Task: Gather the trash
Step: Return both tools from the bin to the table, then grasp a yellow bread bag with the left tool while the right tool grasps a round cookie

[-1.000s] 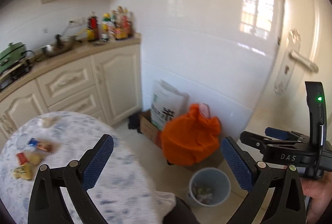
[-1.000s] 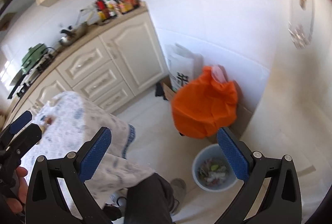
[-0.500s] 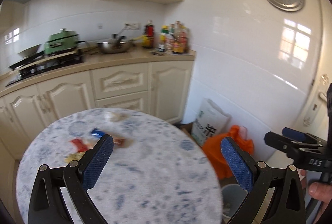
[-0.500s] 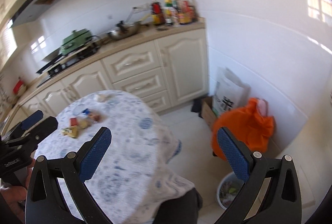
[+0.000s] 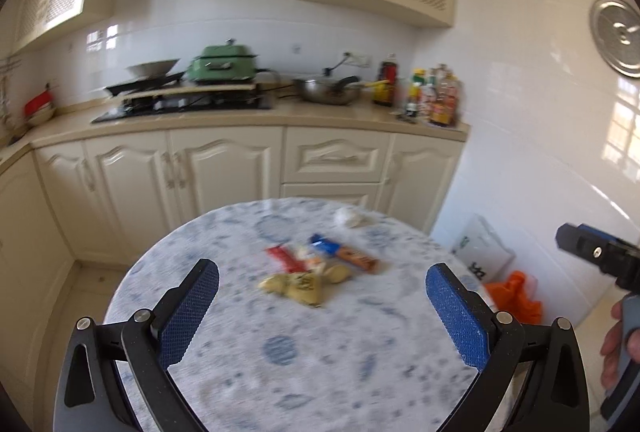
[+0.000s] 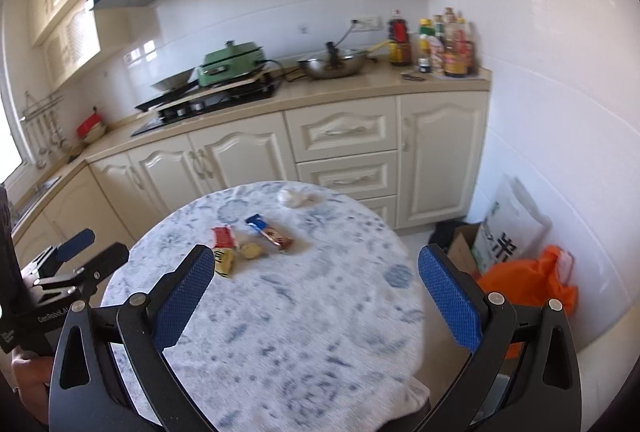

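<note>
1. My left gripper (image 5: 322, 312) is nearest the lens, its blue-padded jaws spread wide with nothing between them. My right gripper (image 6: 316, 294) is likewise gaping and empty.
2. Both hover over the near part of the round counter (image 5: 280, 372), which wears a white cloth speckled with blue.
3. At 9 o'clock in the right wrist view my left hand's tool shows at the frame edge; at 3 o'clock in the left wrist view my right hand (image 5: 614, 348) grips its handle.
4. Toward 12 o'clock from my jaws, in the middle of the counter, the trash lies in a loose cluster: a yellow wrapper (image 5: 298, 286) closest, a red wrapper (image 5: 285, 259) just behind at 11 o'clock, a blue-and-orange wrapper (image 5: 346, 255) at 1 o'clock, and a small tan lump (image 5: 339, 273) between them. They are blurred; I cannot tell which touch.
5. A crumpled white tissue (image 5: 349, 218) sits apart near the counter's far edge.
6. On the floor at 3 o'clock, beyond the counter's rim, an orange bag (image 6: 528, 280) slumps beside a white printed sack (image 6: 506, 228) and a cardboard box (image 6: 460, 242).
7. Farthest, cream cabinets (image 6: 344, 136) carry a steel wok (image 6: 332, 66), a green cooker (image 6: 232, 62) and a cluster of bottles (image 6: 436, 44).
</note>
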Motion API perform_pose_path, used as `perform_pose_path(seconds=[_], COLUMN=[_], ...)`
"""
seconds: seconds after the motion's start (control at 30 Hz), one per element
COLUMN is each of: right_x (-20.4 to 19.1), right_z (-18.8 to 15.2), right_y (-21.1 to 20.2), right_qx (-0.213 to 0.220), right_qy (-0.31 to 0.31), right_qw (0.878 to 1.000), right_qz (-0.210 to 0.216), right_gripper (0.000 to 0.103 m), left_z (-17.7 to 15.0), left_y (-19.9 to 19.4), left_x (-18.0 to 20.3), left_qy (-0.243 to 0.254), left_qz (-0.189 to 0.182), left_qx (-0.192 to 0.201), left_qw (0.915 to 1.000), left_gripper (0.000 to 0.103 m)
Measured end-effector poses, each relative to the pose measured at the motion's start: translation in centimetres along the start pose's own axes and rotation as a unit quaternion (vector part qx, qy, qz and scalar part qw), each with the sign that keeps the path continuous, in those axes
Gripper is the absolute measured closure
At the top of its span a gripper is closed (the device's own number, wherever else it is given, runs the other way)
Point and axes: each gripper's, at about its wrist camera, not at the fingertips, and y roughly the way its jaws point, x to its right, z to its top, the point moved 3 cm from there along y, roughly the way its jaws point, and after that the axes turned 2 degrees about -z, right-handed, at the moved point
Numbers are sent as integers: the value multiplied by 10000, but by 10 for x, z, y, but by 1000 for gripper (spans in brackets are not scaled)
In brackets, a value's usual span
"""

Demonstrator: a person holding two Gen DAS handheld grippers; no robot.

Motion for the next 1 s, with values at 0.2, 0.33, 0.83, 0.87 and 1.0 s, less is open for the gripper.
perform_pose_path(seconds=[0.2,0.33,0.83,0.87,1.0], right_x=[-27,-36,-20,-20,-19], right_z=[1,-4,-30,-30,-34], right_y=[39,67,188,194,215], right_qx=[-260,-489,-1407,-1438,-1548], right_qy=[-255,-363,-307,-298,-266], right_qw=[9989,9974,9889,9885,9868], right_qz=[300,383,357,369,387], right_gripper=[0,0,0,0,0], left_z=[-4,-3,-11,-14,-13], left_y=[21,54,252,264,293], left_x=[-18,-21,-27,-26,-27], left_qy=[-109,-151,104,138,124], left_qz=[239,243,411,473,362], left_qx=[-240,-470,-1485,-1607,-1826], left_qw=[9994,9985,9880,9858,9824], left_gripper=[1,1,1,1,16])
